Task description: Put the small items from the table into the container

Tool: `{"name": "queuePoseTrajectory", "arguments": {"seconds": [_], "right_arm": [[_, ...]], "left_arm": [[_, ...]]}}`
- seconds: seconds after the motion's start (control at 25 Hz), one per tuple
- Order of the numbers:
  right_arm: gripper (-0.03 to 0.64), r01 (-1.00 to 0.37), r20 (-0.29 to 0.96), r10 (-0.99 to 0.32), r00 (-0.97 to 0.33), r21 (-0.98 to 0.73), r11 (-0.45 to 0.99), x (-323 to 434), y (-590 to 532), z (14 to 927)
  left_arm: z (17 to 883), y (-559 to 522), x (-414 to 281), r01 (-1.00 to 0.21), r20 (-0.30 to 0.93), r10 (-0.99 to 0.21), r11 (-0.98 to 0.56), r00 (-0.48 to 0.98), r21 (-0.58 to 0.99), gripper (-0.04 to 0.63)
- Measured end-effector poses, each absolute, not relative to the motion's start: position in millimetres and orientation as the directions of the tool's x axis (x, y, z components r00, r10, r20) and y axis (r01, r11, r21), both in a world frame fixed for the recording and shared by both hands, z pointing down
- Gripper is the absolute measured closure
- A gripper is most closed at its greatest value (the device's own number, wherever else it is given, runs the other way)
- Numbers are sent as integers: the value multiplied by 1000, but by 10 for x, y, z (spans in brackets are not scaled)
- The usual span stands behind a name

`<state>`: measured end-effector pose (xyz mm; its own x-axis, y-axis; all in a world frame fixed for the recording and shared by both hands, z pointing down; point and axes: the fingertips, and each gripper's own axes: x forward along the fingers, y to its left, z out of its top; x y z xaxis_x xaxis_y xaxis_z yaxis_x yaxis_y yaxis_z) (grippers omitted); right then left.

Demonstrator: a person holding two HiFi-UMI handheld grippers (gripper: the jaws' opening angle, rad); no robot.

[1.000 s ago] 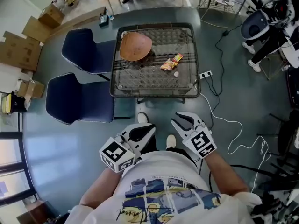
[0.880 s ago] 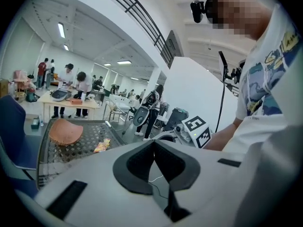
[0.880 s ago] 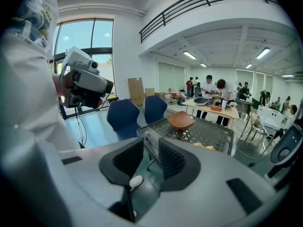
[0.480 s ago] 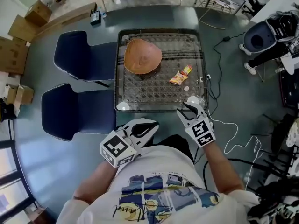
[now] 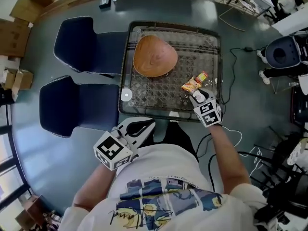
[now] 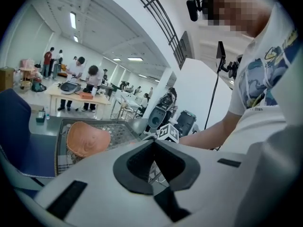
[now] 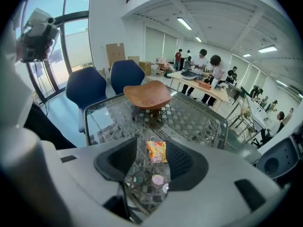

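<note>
The snack packet (image 5: 194, 83) lies flat on the table (image 5: 202, 47), just right of the wooden bowl (image 5: 155, 57). It looks light, crinkly and slippery, so a pinch across its narrow width should suit. The right gripper (image 5: 196, 96) hangs over it, jaws opening on nothing, while the left gripper (image 5: 147, 126), well short of the bowl, is closed and empty.

Glass table (image 5: 208, 44) bears wooden bowl (image 5: 155, 57); snack packet (image 5: 194, 83) (orange) nearby.
</note>
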<state>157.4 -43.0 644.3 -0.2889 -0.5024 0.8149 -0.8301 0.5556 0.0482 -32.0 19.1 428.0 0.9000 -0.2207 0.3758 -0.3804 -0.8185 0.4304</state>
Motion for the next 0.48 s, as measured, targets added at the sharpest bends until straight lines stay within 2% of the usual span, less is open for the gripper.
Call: {"name": "queuePoseTrajectory", "arguments": {"seconds": [0.12,0.48], "right_arm": [[425,-811,849,-443,-288,29,584,1730,-710,6697],[420,-729,915,-243,-322,-76,681,1854,-904,7408]], "left_arm": [[4274,86,-228,-432,390,-264,-784,882,445,586],[4279,-29,-12,-554,439,-365,-698,821,454,586]]}}
